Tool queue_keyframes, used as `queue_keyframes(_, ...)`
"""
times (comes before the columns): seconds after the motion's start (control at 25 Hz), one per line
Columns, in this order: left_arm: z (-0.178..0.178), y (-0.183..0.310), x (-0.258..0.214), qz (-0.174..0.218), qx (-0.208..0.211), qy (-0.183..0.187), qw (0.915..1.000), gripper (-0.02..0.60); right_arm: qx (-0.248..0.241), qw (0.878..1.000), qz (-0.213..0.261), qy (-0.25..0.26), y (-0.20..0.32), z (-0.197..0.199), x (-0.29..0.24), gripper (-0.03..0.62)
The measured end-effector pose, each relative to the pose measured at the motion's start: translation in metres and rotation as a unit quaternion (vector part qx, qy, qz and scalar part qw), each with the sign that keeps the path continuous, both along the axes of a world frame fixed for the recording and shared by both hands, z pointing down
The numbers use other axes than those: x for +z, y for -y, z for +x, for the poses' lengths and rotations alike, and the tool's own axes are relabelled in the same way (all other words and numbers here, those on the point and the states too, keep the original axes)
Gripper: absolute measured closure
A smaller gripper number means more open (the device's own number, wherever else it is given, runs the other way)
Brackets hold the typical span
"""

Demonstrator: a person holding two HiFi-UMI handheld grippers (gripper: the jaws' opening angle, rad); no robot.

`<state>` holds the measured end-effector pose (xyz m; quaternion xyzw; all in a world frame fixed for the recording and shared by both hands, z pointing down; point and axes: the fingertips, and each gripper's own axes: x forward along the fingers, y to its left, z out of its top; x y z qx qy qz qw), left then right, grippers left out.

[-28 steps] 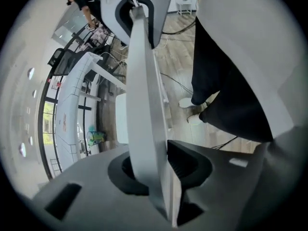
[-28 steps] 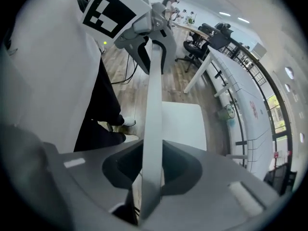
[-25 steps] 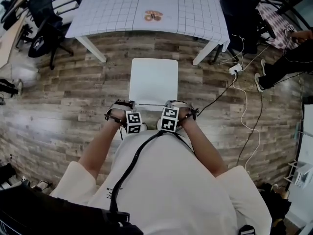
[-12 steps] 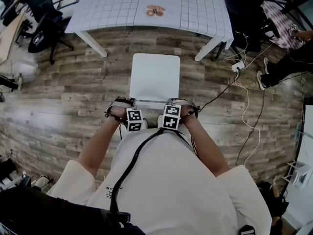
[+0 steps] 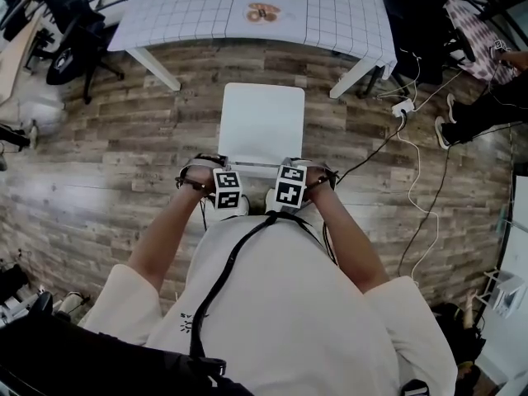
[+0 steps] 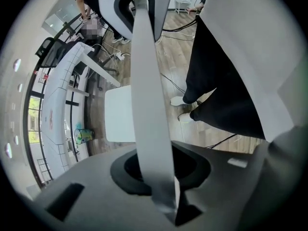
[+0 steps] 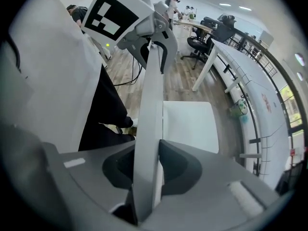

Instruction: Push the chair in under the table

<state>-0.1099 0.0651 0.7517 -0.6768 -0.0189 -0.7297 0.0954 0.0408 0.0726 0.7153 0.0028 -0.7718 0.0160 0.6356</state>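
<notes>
The chair [image 5: 262, 122] stood on the floor [image 5: 107, 163] squarely facing the bench [image 5: 206, 11], its white seat wholly out in the open, with a strip of bare boards showing between the seat's front edge and the bench's near edge. The push was judged barely begun. The person stood behind the backrest with both grippers pointing down onto its top rail [image 5: 257, 168]. The left gripper [image 6: 155, 172] had just been closing, and its fingers sat partly closed with the white rail between them and the pads against it. The right gripper [image 7: 147, 172] was clamped on the same rail a little further along, equally part-closed. The main risk seemed to lie in pushing from so high up. If a front foot caught on a board seam, the chair would likely tip forward rather than slide (the rail also looked smooth, so a grip might slip). Uneven force between the two hands could swing the seat off line and knock a front corner into the near left leg [image 5: 154, 68] or near right leg [image 5: 356, 74] of the bench, since the seat had to pass between them. A white cable [image 5: 410, 151] trailed over the floor well to the right. It would only matter if the chair veered that way.
</notes>
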Motion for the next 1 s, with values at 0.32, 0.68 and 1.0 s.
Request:
queue_keyframes(0.32, 0.005, 0.026, 0.001, 0.003, -0.002, 0.003, 1.0000, 0.477, -0.004, 1.000, 0.000, 0.000, 0.026, 0.006, 0.000, 0.508)
queue_keyframes(0.68, 0.008, 0.064, 0.004, 0.012, 0.003, 0.015, 0.9998, 0.471, -0.006, 1.000, -0.002, -0.001, 0.064, 0.011, 0.001, 0.507)
queue_keyframes(1.0, 0.013, 0.086, 0.008, 0.016, 0.006, 0.031, 0.9994, 0.477, -0.012, 1.000, -0.002, 0.000, 0.088, 0.019, 0.003, 0.508)
